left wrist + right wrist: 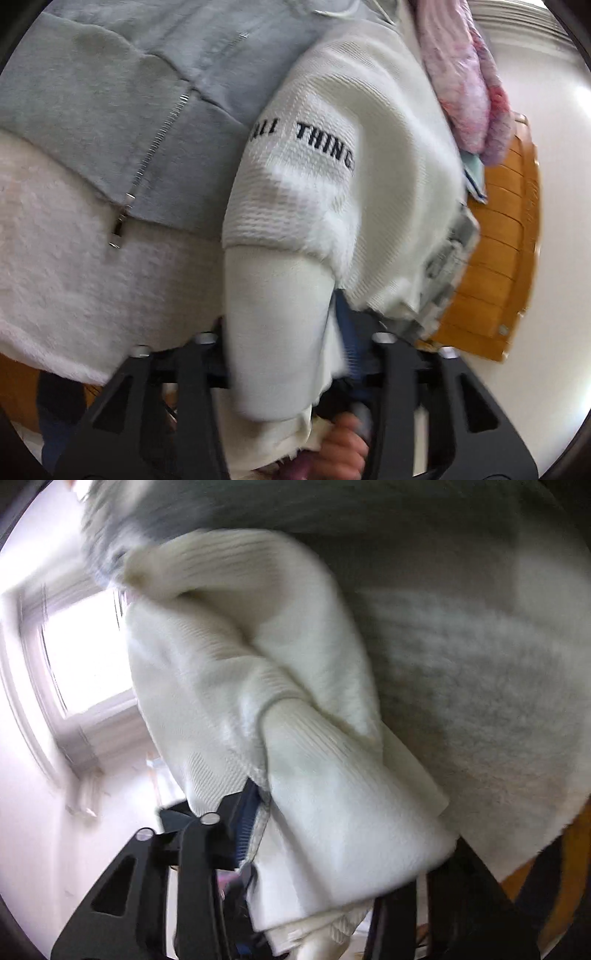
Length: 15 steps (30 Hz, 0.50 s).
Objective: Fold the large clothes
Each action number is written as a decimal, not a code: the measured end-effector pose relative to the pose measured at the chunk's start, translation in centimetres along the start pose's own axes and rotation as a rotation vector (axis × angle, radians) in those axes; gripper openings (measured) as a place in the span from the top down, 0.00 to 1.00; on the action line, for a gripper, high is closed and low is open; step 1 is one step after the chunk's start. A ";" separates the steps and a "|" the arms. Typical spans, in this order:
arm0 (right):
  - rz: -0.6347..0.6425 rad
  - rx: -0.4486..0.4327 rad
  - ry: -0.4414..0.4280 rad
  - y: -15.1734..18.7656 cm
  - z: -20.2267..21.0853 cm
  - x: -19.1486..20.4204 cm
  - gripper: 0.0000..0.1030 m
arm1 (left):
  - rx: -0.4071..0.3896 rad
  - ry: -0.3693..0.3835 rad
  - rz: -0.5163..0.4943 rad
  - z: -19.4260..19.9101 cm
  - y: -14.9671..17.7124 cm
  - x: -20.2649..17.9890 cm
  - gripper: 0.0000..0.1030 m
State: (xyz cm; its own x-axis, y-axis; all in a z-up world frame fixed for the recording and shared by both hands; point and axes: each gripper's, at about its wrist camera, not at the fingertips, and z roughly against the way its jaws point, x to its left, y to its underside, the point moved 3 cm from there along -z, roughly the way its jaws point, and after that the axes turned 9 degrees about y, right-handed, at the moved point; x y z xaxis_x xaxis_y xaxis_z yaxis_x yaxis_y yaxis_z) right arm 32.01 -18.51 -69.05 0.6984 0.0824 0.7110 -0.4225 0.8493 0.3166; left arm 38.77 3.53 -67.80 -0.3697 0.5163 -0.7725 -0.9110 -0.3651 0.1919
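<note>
- Left wrist view: the white knit sweater [332, 177] with the black "ALL THING" lettering fills the middle, and its ribbed cuff [273, 314] hangs straight down between the black fingers of my left gripper [295, 354].
- Can't honestly tell whether the left jaws are pinching that cuff or just standing around it; the cloth covers the tips.
- The sweater lies on top of a grey zip hoodie [122, 92], which sits on a fluffy white blanket [74, 277]. The wooden table [495, 266] peeks out on the right, with a pink fuzzy garment [461, 74] above it.
- A hand [343, 443] shows at the bottom, under the cuff.
- Right wrist view is pretty blurry: the same sweater [258, 672] is bunched up and a ribbed cuff [343, 794] drapes over my right gripper [306, 849], hiding the far finger. Can't tell its state either.
- A bright window [85, 657] is on the left there.
</note>
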 end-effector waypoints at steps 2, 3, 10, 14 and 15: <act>0.048 -0.012 0.043 0.4 0.2 1.3 0.72 | -0.019 -0.021 -0.011 -0.6 -0.1 -0.2 0.39; 0.083 -0.020 0.070 0.6 -0.6 3.0 0.75 | -0.017 -0.037 -0.034 -0.9 -0.1 -0.7 0.39; 0.430 -0.103 0.097 3.3 1.6 14.1 0.78 | -0.041 0.007 -0.303 2.8 1.1 -8.2 0.75; 0.550 -0.134 0.012 4.7 5.5 18.3 0.79 | -0.086 0.046 -0.397 6.0 2.1 -13.2 0.75; 0.582 -0.142 -0.004 5.1 6.4 19.5 0.79 | -0.095 0.060 -0.411 6.7 2.6 -14.3 0.75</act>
State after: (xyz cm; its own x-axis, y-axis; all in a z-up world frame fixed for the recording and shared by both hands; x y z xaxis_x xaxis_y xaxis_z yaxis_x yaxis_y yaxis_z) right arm 39.80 -15.87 -49.56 0.3729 0.5530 0.7451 -0.6534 0.7266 -0.2122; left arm 40.45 0.38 -52.18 0.0345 0.5887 -0.8076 -0.9585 -0.2094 -0.1936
